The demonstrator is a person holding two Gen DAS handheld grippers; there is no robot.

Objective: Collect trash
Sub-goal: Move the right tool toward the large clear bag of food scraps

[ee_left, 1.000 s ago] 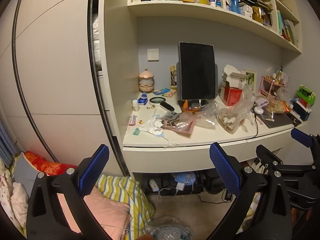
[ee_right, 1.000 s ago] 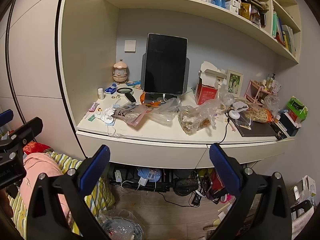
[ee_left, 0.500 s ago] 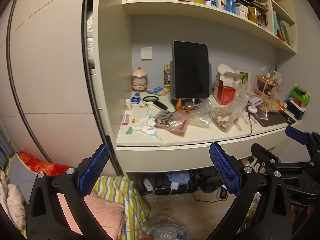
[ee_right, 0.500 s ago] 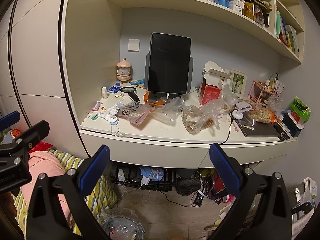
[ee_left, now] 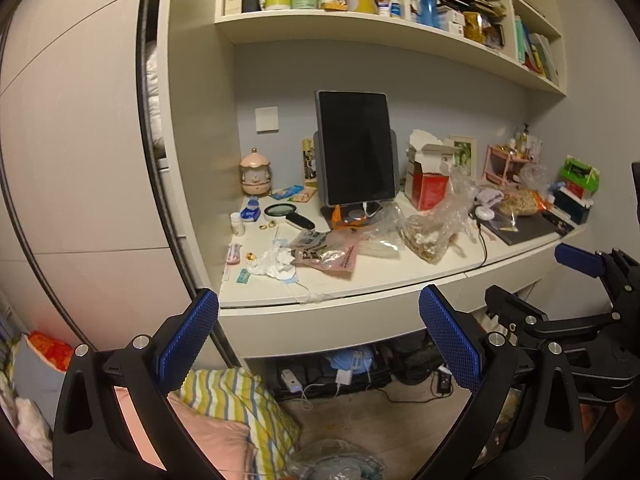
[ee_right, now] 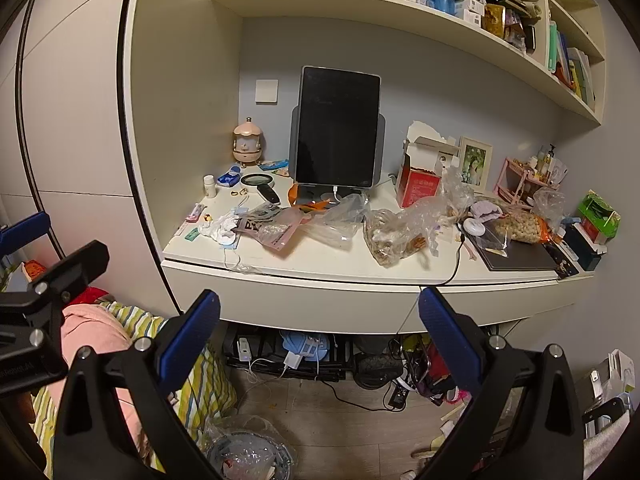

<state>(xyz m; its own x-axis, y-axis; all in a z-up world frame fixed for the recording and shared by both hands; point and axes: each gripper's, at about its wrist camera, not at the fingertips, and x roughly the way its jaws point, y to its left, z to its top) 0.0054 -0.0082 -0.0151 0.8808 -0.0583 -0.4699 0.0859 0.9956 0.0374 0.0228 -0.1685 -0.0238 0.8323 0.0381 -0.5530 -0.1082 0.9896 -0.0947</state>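
Trash lies on the white desk (ee_left: 384, 280): a crumpled white tissue (ee_left: 274, 260) (ee_right: 222, 228), a pink snack packet (ee_left: 328, 254) (ee_right: 272, 228) and clear plastic bags (ee_left: 432, 232) (ee_right: 400, 232). On the floor stands a lined bin (ee_right: 244, 452) (ee_left: 332, 464) with scraps in it. My left gripper (ee_left: 316, 320) hangs open and holds nothing, short of the desk's front edge and below it. My right gripper (ee_right: 319, 320) is open too and holds nothing, at about the same height. Each gripper shows at the edge of the other's view.
A dark screen (ee_right: 336, 128) stands at the back of the desk, beside a torn red box (ee_right: 418, 184), a magnifier (ee_right: 258, 180) and a pink lamp (ee_right: 248, 144). Striped and pink bedding (ee_right: 100, 336) lies at the left. Cables and power strips (ee_right: 296, 352) crowd under the desk. Full shelves hang above.
The left view has swung so the desk sits further left in it. In the right view the left gripper has come further in from the left edge. Both stay open.
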